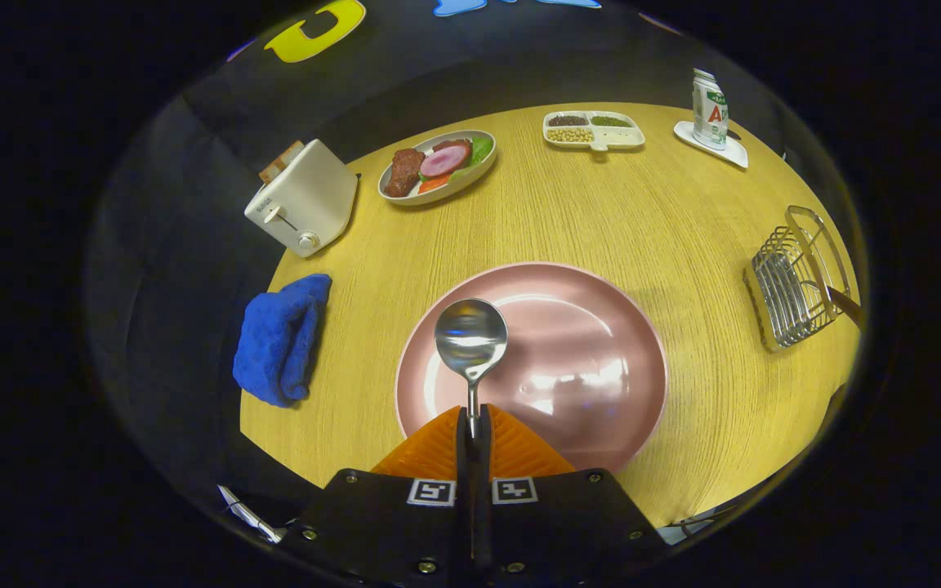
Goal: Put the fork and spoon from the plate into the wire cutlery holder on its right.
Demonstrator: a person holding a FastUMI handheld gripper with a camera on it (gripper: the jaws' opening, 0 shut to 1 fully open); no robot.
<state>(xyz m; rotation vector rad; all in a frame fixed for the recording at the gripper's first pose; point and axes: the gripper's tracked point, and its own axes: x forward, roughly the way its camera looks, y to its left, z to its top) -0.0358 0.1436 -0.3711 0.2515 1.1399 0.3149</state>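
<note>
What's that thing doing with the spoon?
A person's handheld gripper has its jaws shut on the handle of a spoon, holding it over the pink plate. The wire holder sits off to the plate's right, with what looks like a handle already sticking out of it. The spoon goes there next.

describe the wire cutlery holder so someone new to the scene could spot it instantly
Start at the big pink plate on the wooden table, ahead of the gripper, which is shut on the spoon. Look right, near the table's edge: the wire cutlery holder. It is the one bare-metal wire basket there.
</note>
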